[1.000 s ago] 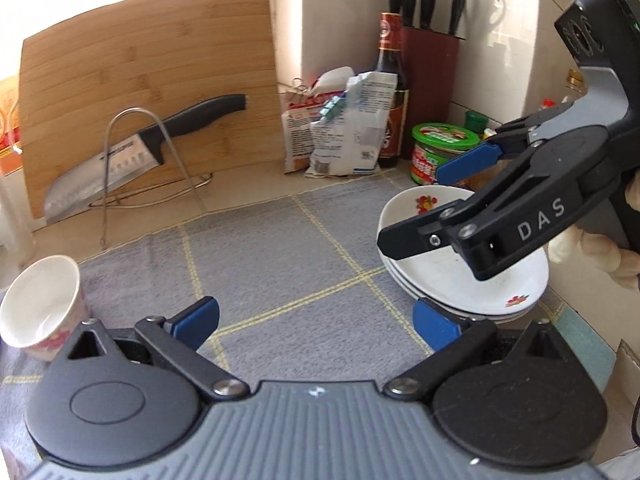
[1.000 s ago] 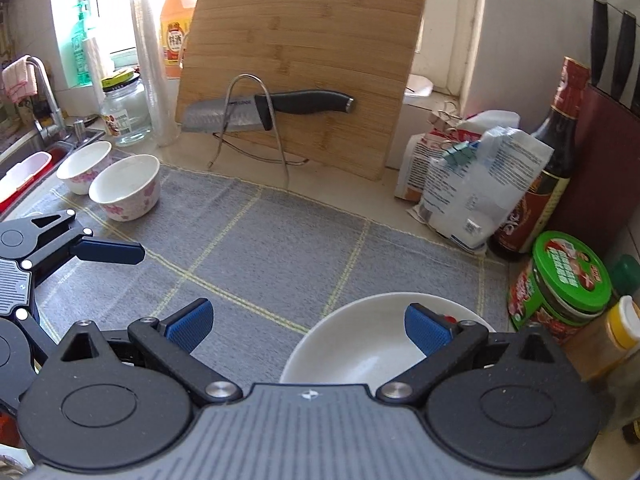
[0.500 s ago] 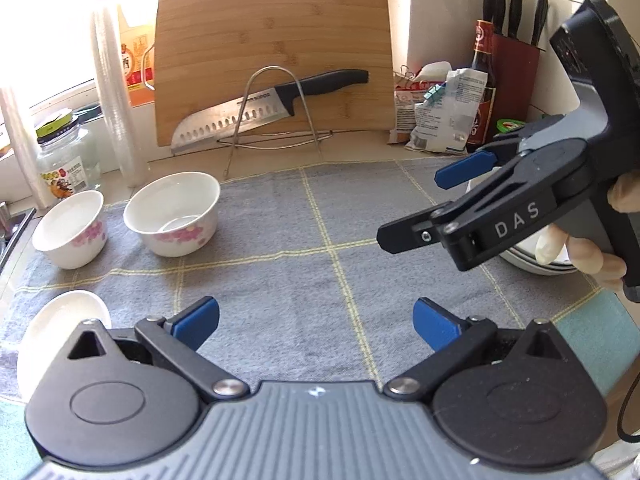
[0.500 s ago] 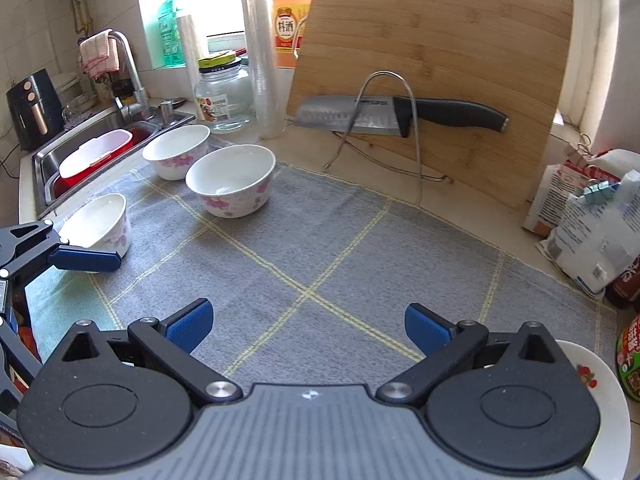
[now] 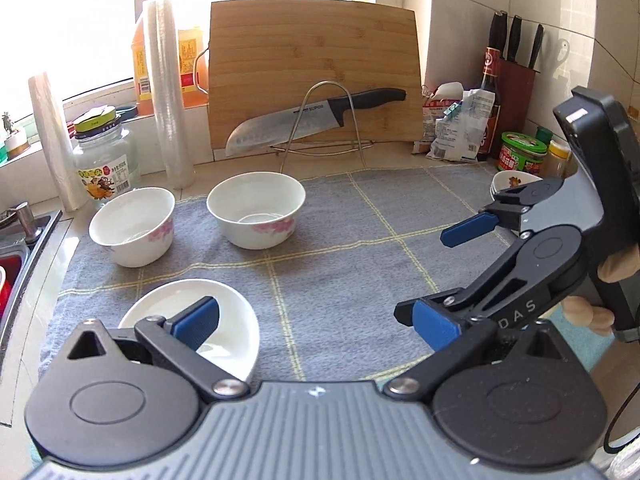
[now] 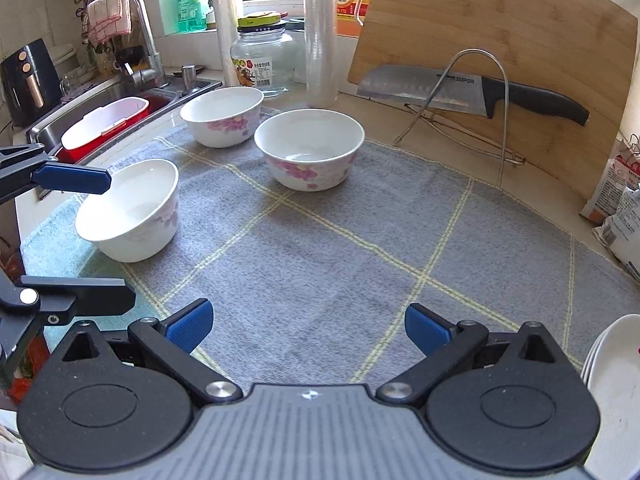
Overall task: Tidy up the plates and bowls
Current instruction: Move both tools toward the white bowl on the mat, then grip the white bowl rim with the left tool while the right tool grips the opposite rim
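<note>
Three white bowls with pink flowers stand on a grey mat (image 5: 340,264): a near bowl (image 5: 224,320) (image 6: 132,208), a far left bowl (image 5: 132,224) (image 6: 222,114) and a middle bowl (image 5: 256,208) (image 6: 310,148). A stack of white plates (image 5: 508,182) (image 6: 616,380) sits at the mat's right edge. My left gripper (image 5: 316,320) is open and empty, its left fingertip (image 5: 198,320) over the near bowl. My right gripper (image 6: 308,328) is open and empty above the mat, and also shows in the left wrist view (image 5: 452,268).
A bamboo cutting board (image 5: 316,72) leans at the back with a knife (image 5: 316,116) on a wire stand. Jars, bottles and a knife block (image 5: 516,96) line the back right. A sink (image 6: 104,120) with a red tub lies left of the mat.
Both grippers have swung left, away from the plate stack and toward the bowls. My left gripper now hovers over the near bowl. Both stayed open.
</note>
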Motion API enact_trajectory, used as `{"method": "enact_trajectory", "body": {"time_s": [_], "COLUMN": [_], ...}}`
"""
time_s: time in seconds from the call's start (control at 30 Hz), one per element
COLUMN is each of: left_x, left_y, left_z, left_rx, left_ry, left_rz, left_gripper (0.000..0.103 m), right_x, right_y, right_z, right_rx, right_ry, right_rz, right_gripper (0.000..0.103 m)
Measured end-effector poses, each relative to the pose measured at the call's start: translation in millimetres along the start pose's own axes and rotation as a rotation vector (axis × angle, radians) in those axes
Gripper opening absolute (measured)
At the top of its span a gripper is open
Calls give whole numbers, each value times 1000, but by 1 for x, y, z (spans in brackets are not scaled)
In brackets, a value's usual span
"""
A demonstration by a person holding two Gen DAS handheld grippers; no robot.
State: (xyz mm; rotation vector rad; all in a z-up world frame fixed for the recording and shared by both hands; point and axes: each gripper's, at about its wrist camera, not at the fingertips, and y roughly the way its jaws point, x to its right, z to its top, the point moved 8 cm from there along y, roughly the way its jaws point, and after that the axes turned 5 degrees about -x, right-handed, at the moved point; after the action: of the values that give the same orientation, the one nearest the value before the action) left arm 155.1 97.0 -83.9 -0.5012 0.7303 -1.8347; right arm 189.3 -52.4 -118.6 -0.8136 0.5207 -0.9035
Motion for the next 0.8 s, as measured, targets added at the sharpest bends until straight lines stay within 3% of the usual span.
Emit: {"method": "enact_trajectory", "body": {"time_s": [0.37, 0.8], "left_x": [-61, -108], "left_y": [-6, 11], "left_z": [-13, -19], "left_rx": [3, -30], "left_ry": [6, -33], "left_rz": [18, 39], "left_gripper": [102, 102], "right_x": [-65, -94], "right_y": [26, 46], "right_z": [7, 20], "right_rx": [-25, -29], "right_ry": [-52, -99], "right_rz": [16, 37], "right_gripper": [103, 103]}}
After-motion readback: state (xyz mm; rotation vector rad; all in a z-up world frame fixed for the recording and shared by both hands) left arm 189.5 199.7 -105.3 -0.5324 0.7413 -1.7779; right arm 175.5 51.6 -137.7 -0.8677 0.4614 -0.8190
